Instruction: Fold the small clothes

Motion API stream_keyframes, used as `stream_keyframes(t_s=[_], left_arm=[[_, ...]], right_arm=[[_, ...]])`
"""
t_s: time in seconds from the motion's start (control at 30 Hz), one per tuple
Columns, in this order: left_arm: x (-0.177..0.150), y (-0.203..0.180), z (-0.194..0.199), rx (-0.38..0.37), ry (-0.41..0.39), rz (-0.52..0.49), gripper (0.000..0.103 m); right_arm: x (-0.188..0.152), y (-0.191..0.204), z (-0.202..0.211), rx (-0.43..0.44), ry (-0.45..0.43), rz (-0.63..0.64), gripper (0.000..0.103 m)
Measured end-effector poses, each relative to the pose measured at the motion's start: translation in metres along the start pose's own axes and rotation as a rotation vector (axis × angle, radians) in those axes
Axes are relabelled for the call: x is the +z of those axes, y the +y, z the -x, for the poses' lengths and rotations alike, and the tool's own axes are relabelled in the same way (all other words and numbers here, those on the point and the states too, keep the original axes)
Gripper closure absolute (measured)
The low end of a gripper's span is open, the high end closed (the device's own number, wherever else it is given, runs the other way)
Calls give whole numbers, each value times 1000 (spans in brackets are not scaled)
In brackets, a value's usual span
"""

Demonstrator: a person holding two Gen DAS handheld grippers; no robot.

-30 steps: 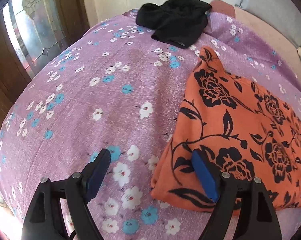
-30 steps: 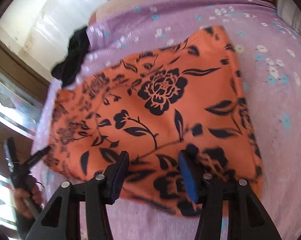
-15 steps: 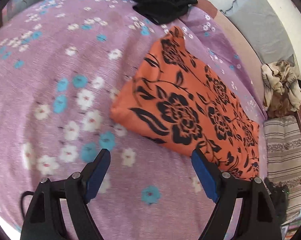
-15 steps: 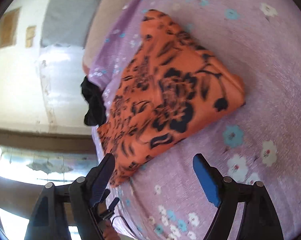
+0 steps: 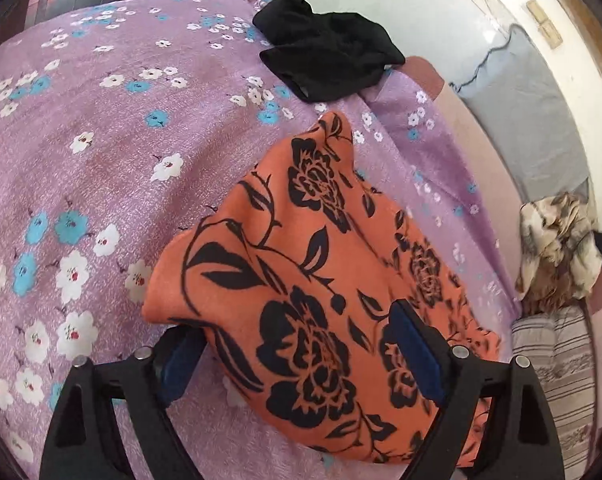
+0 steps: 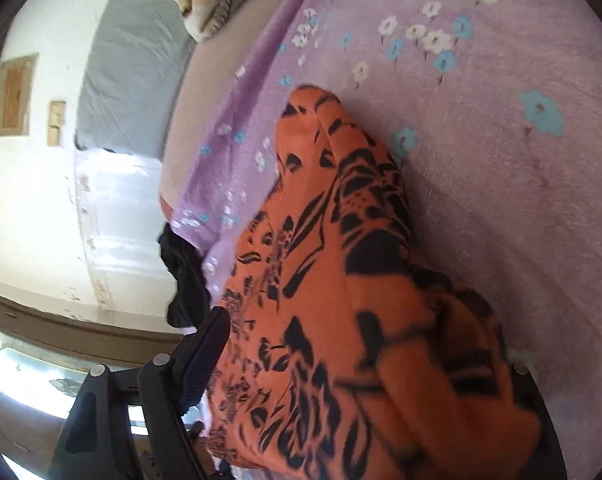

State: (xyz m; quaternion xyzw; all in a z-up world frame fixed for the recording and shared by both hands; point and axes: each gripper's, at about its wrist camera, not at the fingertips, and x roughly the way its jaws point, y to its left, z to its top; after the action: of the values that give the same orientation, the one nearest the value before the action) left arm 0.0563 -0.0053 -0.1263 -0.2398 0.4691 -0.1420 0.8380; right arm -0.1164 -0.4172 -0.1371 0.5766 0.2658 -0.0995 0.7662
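An orange cloth with a black flower print (image 5: 301,280) lies folded on the purple flowered bedsheet (image 5: 101,140). My left gripper (image 5: 297,328) is open wide around its near end: one finger sits low at the cloth's left edge, the other rests on top of it. In the right wrist view the same orange cloth (image 6: 341,320) fills the gap of my right gripper (image 6: 333,320). Its jaws stand wide apart. The cloth drapes over one finger and hides it; the other finger (image 6: 205,352) shows beside the cloth's edge.
A black garment (image 5: 329,60) lies crumpled at the far end of the sheet, also visible as the black garment (image 6: 185,276). A beige patterned heap (image 5: 557,248) and a striped cushion (image 5: 553,360) sit off to the right. A wall and window (image 6: 21,380) border the bed.
Both grippers have closed in on the orange cloth, which now lies between their fingers. The right jaws are wider than a second ago. Both views have rolled.
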Motion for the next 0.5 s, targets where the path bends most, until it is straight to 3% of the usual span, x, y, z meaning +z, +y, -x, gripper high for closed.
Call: stream_keyframes(t_s=[0.07,0.1,0.13,0.17,0.27,0.5], left_arm=[[2,4,-4,56,1,-8,54],[4,6,-8,67,4,-7,61],[5,9,-10,53,6,5,67],[7,10,-11,39,3,23,71],[8,10,-8,11,-17,20,78],[1,4,46,-84,-80,-34,81]], right_arm=[[-3,8,-5,-18,-8,67,30],[-4,7,-7,-19,4,74,37],[-3,2,-11,-15,31,61,66],[-2,-4,-13,-11,48,38,76],[-5,9,-6,-21,12,120,80],[-18,43,35,32,-78,304,83]])
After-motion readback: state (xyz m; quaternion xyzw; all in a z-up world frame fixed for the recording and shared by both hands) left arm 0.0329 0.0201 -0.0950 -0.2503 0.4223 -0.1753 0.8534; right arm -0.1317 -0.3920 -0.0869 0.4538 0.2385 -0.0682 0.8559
